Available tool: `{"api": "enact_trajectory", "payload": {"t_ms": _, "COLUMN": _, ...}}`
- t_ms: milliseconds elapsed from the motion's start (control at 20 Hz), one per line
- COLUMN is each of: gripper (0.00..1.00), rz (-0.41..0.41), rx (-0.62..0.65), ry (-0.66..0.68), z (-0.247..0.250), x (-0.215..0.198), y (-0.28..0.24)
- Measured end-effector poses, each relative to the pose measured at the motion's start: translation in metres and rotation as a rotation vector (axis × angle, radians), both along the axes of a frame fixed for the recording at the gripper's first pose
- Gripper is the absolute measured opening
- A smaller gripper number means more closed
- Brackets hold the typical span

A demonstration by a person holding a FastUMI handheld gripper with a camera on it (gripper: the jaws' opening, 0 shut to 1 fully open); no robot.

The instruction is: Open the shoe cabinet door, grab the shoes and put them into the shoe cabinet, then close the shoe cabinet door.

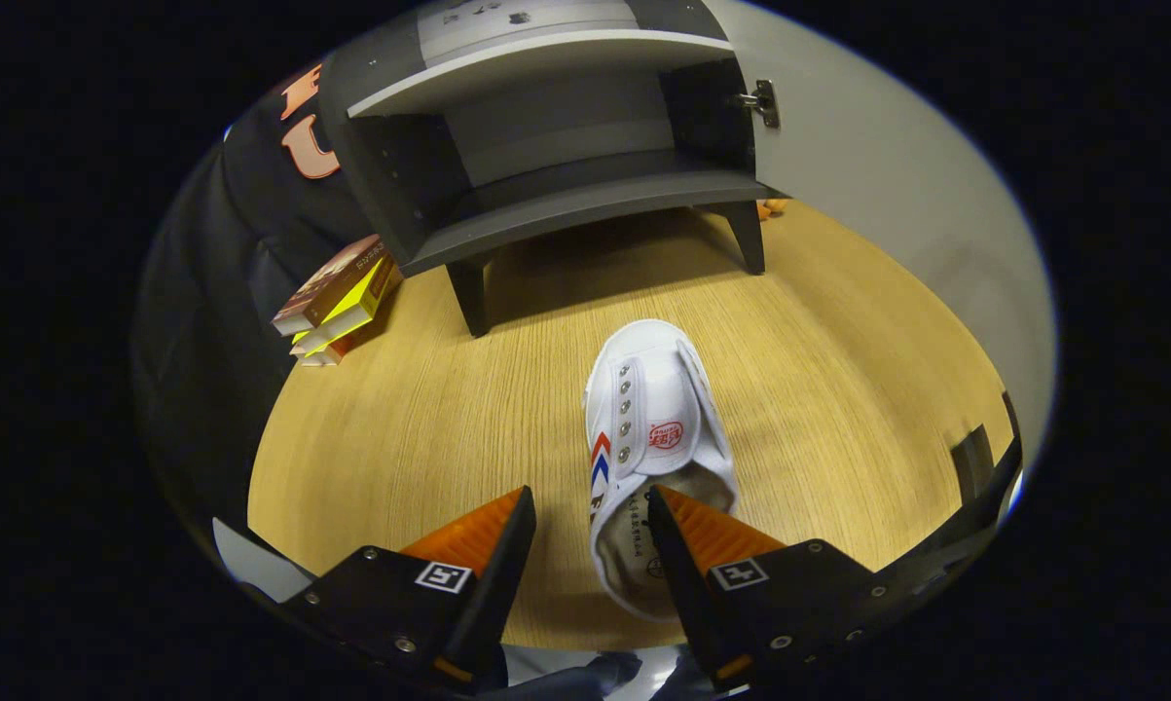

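Hand-held gripper: fingers apart, straddling left wall of shoe heel, right finger tip over shoe opening; contact not confirmed. White shoe: on wooden counter, long axis running straight ahead from fingers, toe toward shoe cabinet. Cabinet beyond shoe, well apart; cabinet door swung open. Books beside cabinet's left leg.

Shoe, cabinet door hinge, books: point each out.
shoe (651,428): gripper view, on the tongue.
cabinet door hinge (762,101): gripper view, on the metal plate.
books (337,297): gripper view, on the stack's top cover.
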State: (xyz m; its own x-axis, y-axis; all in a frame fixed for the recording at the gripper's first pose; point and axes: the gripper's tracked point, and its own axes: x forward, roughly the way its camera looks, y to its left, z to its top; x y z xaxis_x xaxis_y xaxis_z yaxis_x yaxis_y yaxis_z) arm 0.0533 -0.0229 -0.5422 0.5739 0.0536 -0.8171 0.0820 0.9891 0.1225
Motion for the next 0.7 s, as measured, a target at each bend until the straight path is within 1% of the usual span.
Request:
{"api": "enact_trajectory", "payload": {"t_ms": 100, "gripper": 0.62, "rz": -0.004, "rx": 0.007, "ry": 0.002, "z": -0.004, "x": 0.003, "y": 0.000}}
{"api": "enact_trajectory", "payload": {"t_ms": 150, "gripper": 0.49, "rz": -0.005, "rx": 0.010, "ry": 0.002, "z": -0.005, "x": 0.005, "y": 0.001}}
{"api": "enact_trajectory", "payload": {"t_ms": 200, "gripper": 0.42, "rz": -0.004, "rx": 0.005, "ry": 0.009, "z": -0.007, "x": 0.004, "y": -0.002}}
{"api": "enact_trajectory", "payload": {"t_ms": 250, "gripper": 0.30, "rz": -0.003, "rx": -0.001, "ry": 0.019, "z": -0.008, "x": 0.003, "y": -0.005}}
{"api": "enact_trajectory", "payload": {"t_ms": 300, "gripper": 0.24, "rz": -0.003, "rx": 0.003, "ry": 0.025, "z": -0.009, "x": 0.003, "y": -0.005}}
{"api": "enact_trajectory", "payload": {"t_ms": 350, "gripper": 0.13, "rz": -0.005, "rx": 0.009, "ry": 0.024, "z": -0.007, "x": 0.004, "y": -0.005}}
{"api": "enact_trajectory", "payload": {"t_ms": 400, "gripper": 0.09, "rz": -0.006, "rx": 0.010, "ry": 0.024, "z": -0.008, "x": 0.003, "y": -0.005}}
{"api": "enact_trajectory", "payload": {"t_ms": 450, "gripper": 0.02, "rz": 0.000, "rx": 0.008, "ry": 0.031, "z": -0.007, "x": 0.003, "y": -0.005}}
{"api": "enact_trajectory", "payload": {"t_ms": 500, "gripper": 0.00, "rz": 0.007, "rx": 0.007, "ry": 0.037, "z": -0.007, "x": 0.003, "y": -0.006}}
{"api": "enact_trajectory", "payload": {"t_ms": 600, "gripper": 0.00, "rz": 0.016, "rx": 0.003, "ry": 0.033, "z": -0.001, "x": 0.005, "y": -0.006}}
{"api": "enact_trajectory", "payload": {"t_ms": 700, "gripper": 0.00, "rz": 0.014, "rx": -0.021, "ry": -0.021, "z": 0.018, "x": 0.012, "y": -0.011}}
